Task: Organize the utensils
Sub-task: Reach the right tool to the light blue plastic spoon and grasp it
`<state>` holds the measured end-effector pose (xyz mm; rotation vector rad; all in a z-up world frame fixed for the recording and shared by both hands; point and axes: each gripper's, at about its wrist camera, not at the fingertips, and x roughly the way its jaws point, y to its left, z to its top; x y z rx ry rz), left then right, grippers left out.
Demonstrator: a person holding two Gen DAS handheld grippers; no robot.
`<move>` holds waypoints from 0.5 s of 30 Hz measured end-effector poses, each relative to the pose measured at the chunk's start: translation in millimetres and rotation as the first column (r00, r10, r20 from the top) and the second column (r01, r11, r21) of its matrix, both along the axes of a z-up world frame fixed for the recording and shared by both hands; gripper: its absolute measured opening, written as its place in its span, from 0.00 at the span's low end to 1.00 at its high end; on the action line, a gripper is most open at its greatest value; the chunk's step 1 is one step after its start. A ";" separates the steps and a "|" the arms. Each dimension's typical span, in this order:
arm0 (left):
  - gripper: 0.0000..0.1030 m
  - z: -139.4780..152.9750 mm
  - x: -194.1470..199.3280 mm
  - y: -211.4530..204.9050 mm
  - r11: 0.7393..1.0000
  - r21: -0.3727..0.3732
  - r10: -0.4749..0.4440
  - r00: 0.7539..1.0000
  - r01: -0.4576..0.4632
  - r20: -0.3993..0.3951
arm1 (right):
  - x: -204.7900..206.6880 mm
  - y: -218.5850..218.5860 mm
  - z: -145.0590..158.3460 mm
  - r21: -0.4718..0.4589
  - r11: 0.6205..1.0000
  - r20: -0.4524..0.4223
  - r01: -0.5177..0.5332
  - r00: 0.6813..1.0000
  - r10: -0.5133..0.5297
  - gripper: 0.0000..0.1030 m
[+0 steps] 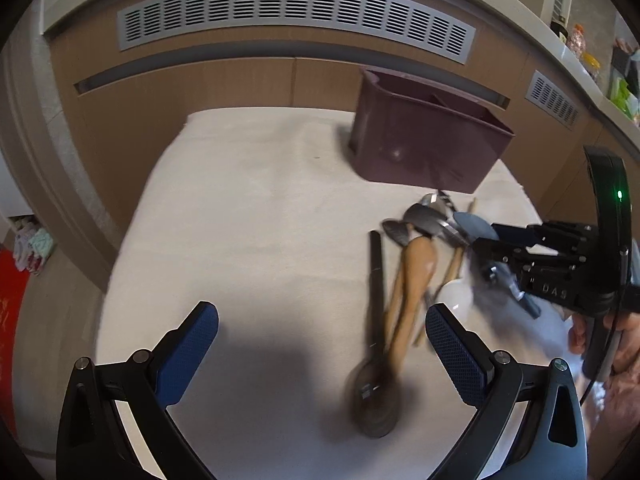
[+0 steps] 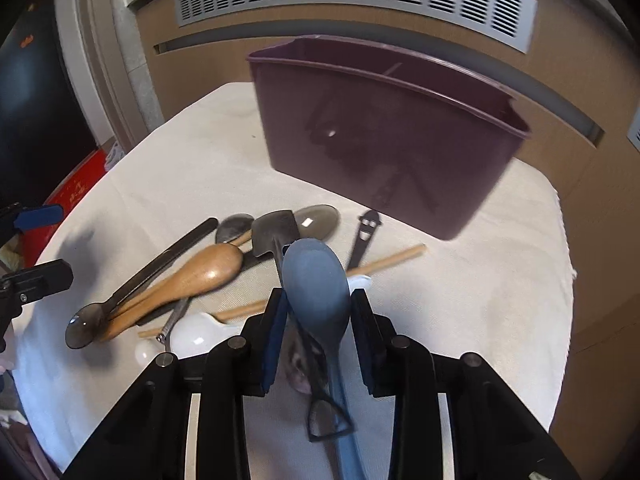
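Note:
A pile of utensils lies on a white cloth: a wooden spoon [image 2: 200, 276], a dark clear spoon [image 2: 86, 326], a black spatula [image 2: 276, 232], a white spoon [image 2: 196, 334] and wooden chopsticks [image 2: 384, 262]. A maroon divided utensil holder [image 2: 384, 136] stands behind the pile; it also shows in the left wrist view [image 1: 428, 140]. My right gripper [image 2: 318, 308] is shut on a blue spoon [image 2: 316, 280], bowl forward, above the pile. It shows from the side in the left wrist view [image 1: 486, 240]. My left gripper [image 1: 322, 334] is open and empty, low over the cloth, left of the pile [image 1: 404, 276].
The white cloth [image 1: 248, 208] covers a small table. A wood-panelled wall with grey vent grilles [image 1: 296, 12] runs behind it. A red box [image 2: 76, 192] sits below the table's left side. A shelf with jars [image 1: 580, 44] is at the far right.

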<state>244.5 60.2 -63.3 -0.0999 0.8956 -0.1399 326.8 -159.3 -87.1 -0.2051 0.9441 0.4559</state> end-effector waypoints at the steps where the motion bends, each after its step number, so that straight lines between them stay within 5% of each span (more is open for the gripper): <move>1: 1.00 1.8 5.5 -5.8 1.000 -0.010 -0.011 1.000 0.011 -0.007 | -1.0 -6.3 0.8 0.020 1.000 -0.005 0.011 1.000 -0.011 0.28; 4: 0.99 7.8 17.2 -25.7 0.998 -0.029 -0.053 0.999 0.052 -0.012 | -5.1 -22.1 1.2 0.051 0.997 -0.020 0.050 0.999 -0.049 0.28; 7: 0.98 8.9 17.7 -42.8 0.997 0.032 -0.076 0.997 0.076 0.013 | -8.4 -32.1 -2.9 0.022 0.995 -0.017 0.095 0.995 -0.095 0.28; 11: 0.78 -3.2 6.3 -49.4 0.988 0.095 -0.123 0.992 0.125 -0.026 | -9.1 -46.3 -7.3 0.010 0.990 -0.018 0.142 0.990 -0.142 0.28; 15: 0.72 -14.2 -18.2 -34.2 0.984 0.064 -0.161 0.983 0.167 -0.087 | -14.7 -51.6 -1.9 0.015 0.988 -0.001 0.155 0.988 -0.155 0.29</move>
